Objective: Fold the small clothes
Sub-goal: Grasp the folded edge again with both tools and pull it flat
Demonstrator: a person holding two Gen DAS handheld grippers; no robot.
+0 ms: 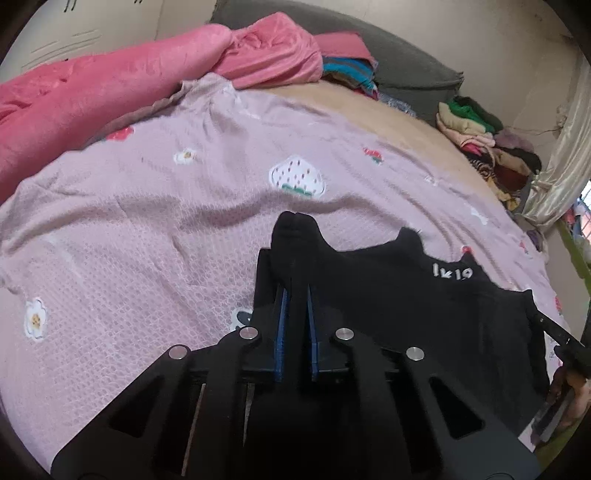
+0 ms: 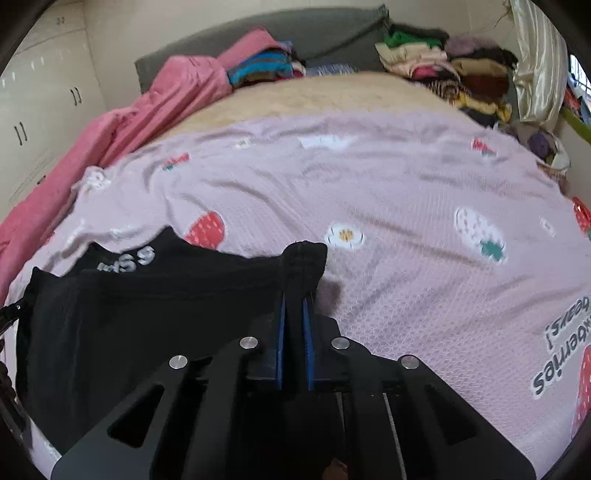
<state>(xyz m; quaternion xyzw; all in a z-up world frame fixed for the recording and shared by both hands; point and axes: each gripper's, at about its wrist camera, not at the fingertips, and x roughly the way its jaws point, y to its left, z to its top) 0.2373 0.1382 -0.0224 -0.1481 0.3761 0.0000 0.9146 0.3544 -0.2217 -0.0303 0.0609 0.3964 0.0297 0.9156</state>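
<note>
A small black garment point(image 1: 406, 306) with white lettering is stretched between my two grippers above a pink strawberry-print bedspread point(image 1: 147, 221). My left gripper point(image 1: 295, 291) is shut on one bunched black corner of it, the cloth pinched between the blue pads. The rest of the garment spreads to the right, where the other gripper's tip point(image 1: 554, 328) shows at the edge. In the right wrist view my right gripper point(image 2: 295, 295) is shut on the garment's point(image 2: 147, 314) other corner, with the cloth spreading left over the bedspread point(image 2: 406, 258).
A pink blanket point(image 1: 92, 96) lies heaped along the left side of the bed. Piles of folded and loose clothes point(image 1: 487, 151) sit at the far right by a curtain point(image 1: 561, 166). A grey headboard point(image 2: 303, 33) and white cupboards point(image 2: 44, 110) stand behind.
</note>
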